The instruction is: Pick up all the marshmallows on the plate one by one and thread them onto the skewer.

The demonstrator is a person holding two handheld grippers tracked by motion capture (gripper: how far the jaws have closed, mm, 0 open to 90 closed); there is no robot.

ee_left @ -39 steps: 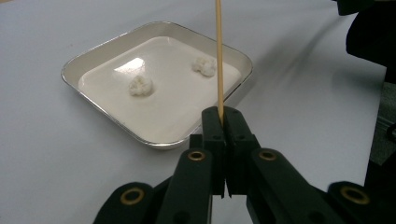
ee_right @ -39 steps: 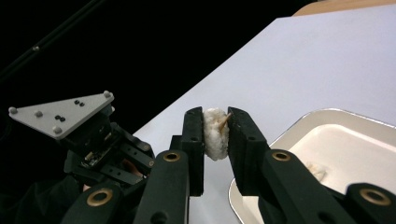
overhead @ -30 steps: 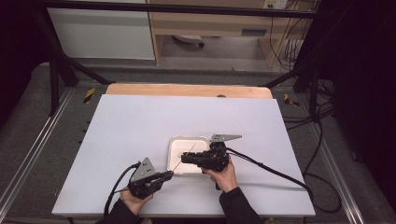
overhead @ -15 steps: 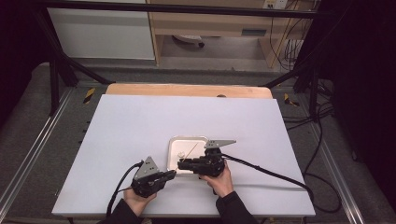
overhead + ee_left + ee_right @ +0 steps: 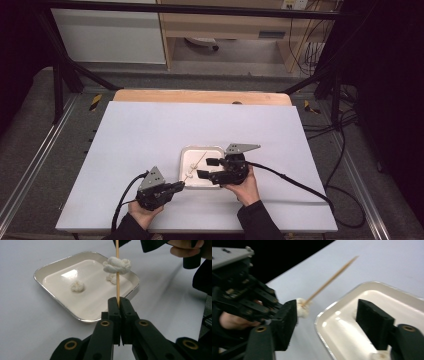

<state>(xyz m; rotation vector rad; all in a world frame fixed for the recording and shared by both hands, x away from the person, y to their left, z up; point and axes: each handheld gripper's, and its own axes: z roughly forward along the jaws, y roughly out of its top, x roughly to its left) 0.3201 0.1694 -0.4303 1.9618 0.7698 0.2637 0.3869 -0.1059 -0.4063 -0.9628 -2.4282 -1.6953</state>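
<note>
Clamping the lower end of a thin wooden skewer (image 5: pixel 117 272), the left gripper (image 5: pixel 120 305) has its two black jaws pressed fully together, with the stick rising straight up from between them in the left gripper view. One white dough-like lump (image 5: pixel 117 265) is threaded on the skewer, well above the jaws and clear of the tray. In the high view the left gripper (image 5: pixel 176 186) sits at the near left corner of the white tray (image 5: pixel 216 150), and the skewer (image 5: pixel 195 164) slants up and away over the tray.

The right gripper (image 5: pixel 209 168) lies over the near right part of the tray in the high view. Its jaws have just been opening and now stand wide apart; the right gripper view shows nothing gripped between them. In that view one jaw stands just beside the threaded lump (image 5: pixel 302 308), the other over the tray (image 5: pixel 342 298).

Two further white lumps rest on the tray floor in the left gripper view: one (image 5: pixel 77 286) near its centre, one (image 5: pixel 111 278) behind the skewer. The tray stands on a white table (image 5: pixel 150 130).
</note>
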